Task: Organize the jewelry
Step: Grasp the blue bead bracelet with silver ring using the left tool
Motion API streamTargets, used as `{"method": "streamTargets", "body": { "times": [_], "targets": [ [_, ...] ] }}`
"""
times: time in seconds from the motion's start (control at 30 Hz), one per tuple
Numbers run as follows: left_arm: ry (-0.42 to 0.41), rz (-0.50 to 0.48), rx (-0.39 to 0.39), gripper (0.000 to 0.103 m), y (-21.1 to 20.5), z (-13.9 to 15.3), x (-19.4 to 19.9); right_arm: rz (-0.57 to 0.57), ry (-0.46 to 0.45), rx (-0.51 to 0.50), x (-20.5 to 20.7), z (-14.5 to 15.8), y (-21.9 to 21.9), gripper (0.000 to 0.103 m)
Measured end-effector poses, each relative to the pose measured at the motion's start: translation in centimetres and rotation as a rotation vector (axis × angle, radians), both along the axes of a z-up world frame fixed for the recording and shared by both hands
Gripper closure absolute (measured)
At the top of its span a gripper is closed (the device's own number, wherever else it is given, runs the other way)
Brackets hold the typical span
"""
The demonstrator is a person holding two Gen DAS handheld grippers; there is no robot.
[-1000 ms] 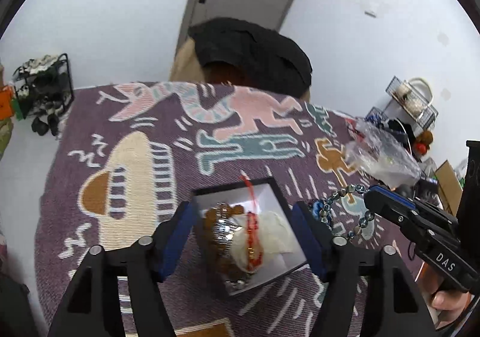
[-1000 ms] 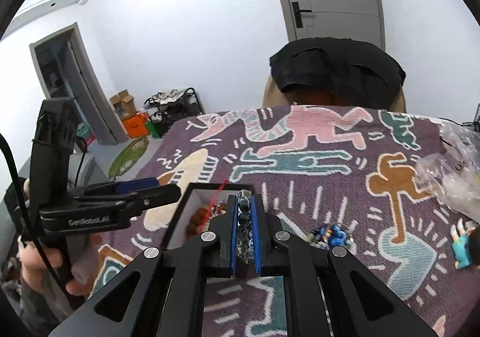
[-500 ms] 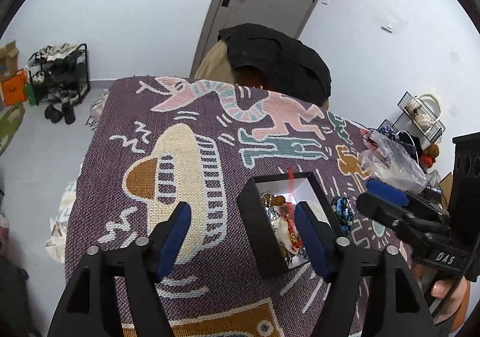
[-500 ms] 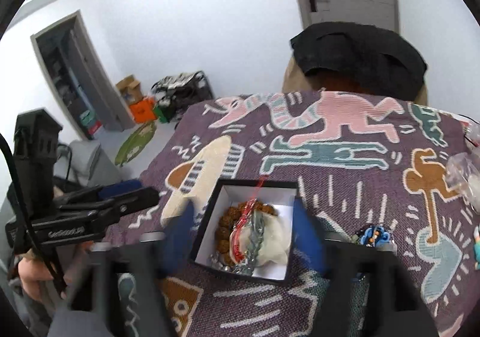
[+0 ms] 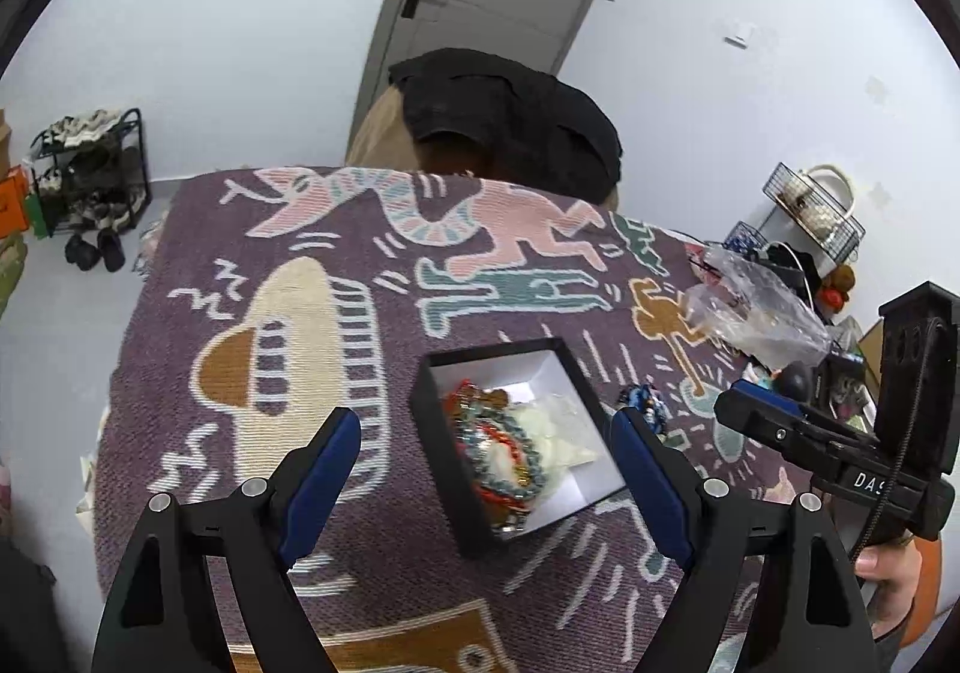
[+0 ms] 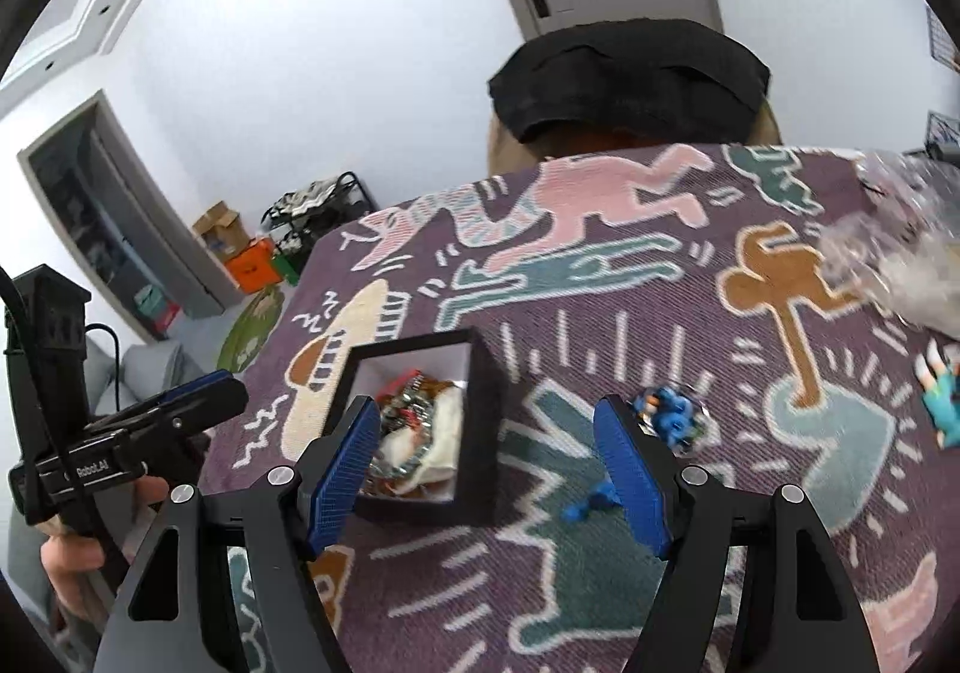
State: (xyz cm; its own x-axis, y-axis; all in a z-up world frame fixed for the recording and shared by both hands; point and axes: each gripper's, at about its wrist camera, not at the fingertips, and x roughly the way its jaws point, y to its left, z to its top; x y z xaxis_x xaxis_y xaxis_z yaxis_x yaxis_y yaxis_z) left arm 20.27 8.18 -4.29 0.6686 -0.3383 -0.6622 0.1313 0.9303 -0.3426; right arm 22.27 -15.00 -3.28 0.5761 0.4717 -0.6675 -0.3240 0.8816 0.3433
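A black jewelry box [image 5: 433, 433] with a white lining stands open on the patterned purple blanket [image 5: 288, 433]; it also shows in the right wrist view [image 6: 486, 421]. Bead bracelets and chains [image 5: 498, 445] lie heaped inside it [image 6: 414, 421]. A blue bead piece [image 5: 645, 400] lies on the blanket right of the box [image 6: 666, 415]. My left gripper [image 5: 486, 463] is open and empty above the box. My right gripper [image 6: 486, 445] is open and empty over the box's right wall; it also appears in the left wrist view [image 5: 762, 421].
A crumpled clear plastic bag [image 5: 750, 313] lies at the blanket's right side. A small teal and white toy [image 6: 942, 391] sits at the far right. A chair with a black garment [image 5: 510, 121] stands behind the table. A shoe rack [image 5: 90, 175] is on the floor, left.
My right gripper held a bead bracelet shut in its fingers, then opened; the bracelet now lies in the box. Both grippers have drawn back and up from the box.
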Motion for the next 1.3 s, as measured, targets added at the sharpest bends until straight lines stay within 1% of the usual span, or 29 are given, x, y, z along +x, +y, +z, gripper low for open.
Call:
{"method": "streamTargets", "body": {
  "times": [0.07,0.17,0.33,0.4,0.63,0.8,0.9,1.0,1.13,1.2,1.27,1.3],
  "targets": [
    [0.001,-0.013,0.004,0.017,-0.9,0.1,0.1,-0.013,0.006,0.008,-0.2,-0.2,-0.8,0.028],
    [0.0,-0.031,0.017,0.017,-2.3,0.4,0.2,-0.036,0.008,0.019,-0.6,-0.3,-2.1,0.016],
    [-0.004,-0.055,0.035,0.017,-4.6,0.9,0.2,-0.07,0.028,0.046,-1.2,-0.7,-4.4,0.013],
    [-0.003,-0.063,0.042,0.017,-5.4,1.0,0.2,-0.085,0.037,0.055,-1.2,-0.9,-5.3,0.007],
    [0.015,-0.099,0.066,0.017,-9.0,1.0,0.9,-0.141,0.048,0.077,-1.8,-1.6,-9.0,0.006],
    [0.034,-0.123,0.06,0.017,-11.0,0.7,1.6,-0.181,0.058,0.101,-1.9,-2.2,-11.6,0.006],
    [0.035,-0.136,0.079,0.017,-12.3,0.5,2.0,-0.214,0.058,0.091,-1.9,-2.5,-13.0,0.006],
    [0.044,-0.157,0.095,0.023,-13.7,0.2,2.5,-0.236,0.07,0.104,-1.8,-3.1,-14.3,0.006],
    [0.082,-0.18,0.118,0.039,-15.5,-0.9,3.6,-0.252,0.076,0.122,-1.7,-3.9,-15.8,0.006],
    [0.102,-0.182,0.116,0.045,-16.0,-1.5,4.1,-0.259,0.084,0.131,-1.7,-4.4,-16.5,0.006],
    [0.122,-0.185,0.109,0.053,-16.7,-2.1,4.7,-0.266,0.092,0.14,-1.7,-4.9,-17.2,0.006],
    [0.129,-0.187,0.107,0.055,-16.9,-2.3,4.9,-0.271,0.097,0.144,-1.7,-5.2,-17.6,0.006]
  ]
}}
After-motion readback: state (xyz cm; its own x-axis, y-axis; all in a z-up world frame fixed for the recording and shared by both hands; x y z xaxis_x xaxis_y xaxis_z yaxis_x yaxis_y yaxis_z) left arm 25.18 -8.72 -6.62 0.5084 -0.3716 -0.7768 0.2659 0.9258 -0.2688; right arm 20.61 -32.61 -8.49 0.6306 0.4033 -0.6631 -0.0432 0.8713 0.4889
